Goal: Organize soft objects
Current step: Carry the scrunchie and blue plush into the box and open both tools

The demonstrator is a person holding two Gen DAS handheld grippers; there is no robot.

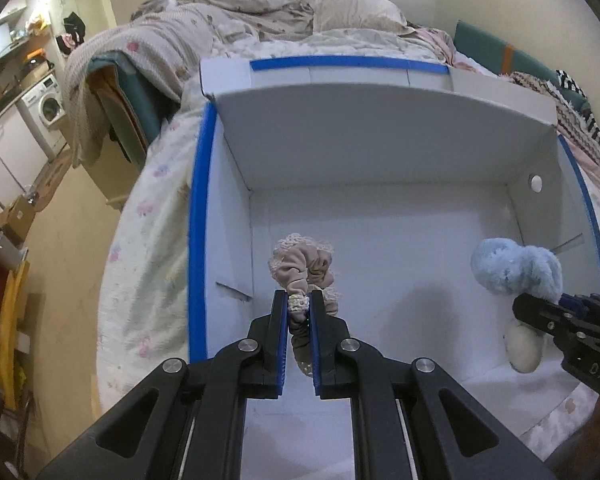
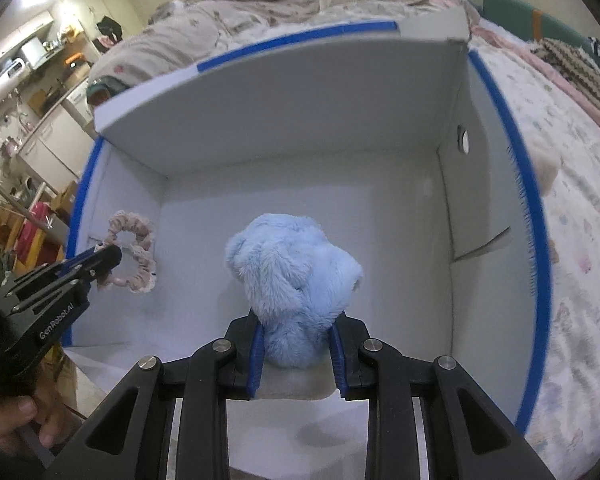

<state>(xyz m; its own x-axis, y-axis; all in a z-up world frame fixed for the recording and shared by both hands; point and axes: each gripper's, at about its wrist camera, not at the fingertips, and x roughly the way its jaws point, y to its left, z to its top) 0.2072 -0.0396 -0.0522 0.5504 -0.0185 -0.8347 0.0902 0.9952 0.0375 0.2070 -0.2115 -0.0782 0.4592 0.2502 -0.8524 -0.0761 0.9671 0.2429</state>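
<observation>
A white cardboard box [image 1: 380,128] with blue-taped rims lies open on the bed. My left gripper [image 1: 299,304] is shut on a beige-pink scrunchie [image 1: 304,268] and holds it inside the box near the left wall; it also shows in the right wrist view [image 2: 134,252]. My right gripper [image 2: 296,336] is shut on a fluffy light-blue plush sock [image 2: 296,272] inside the box near the right wall; the sock also shows in the left wrist view [image 1: 516,268], with a cream part [image 1: 524,346] hanging under it.
The box [image 2: 284,92] sits on a floral bedspread [image 1: 156,240]. Rumpled blankets and a pillow [image 1: 356,8] lie behind it. Striped clothes [image 1: 580,120] lie at the right. A washing machine [image 1: 48,106] stands off the bed at the left.
</observation>
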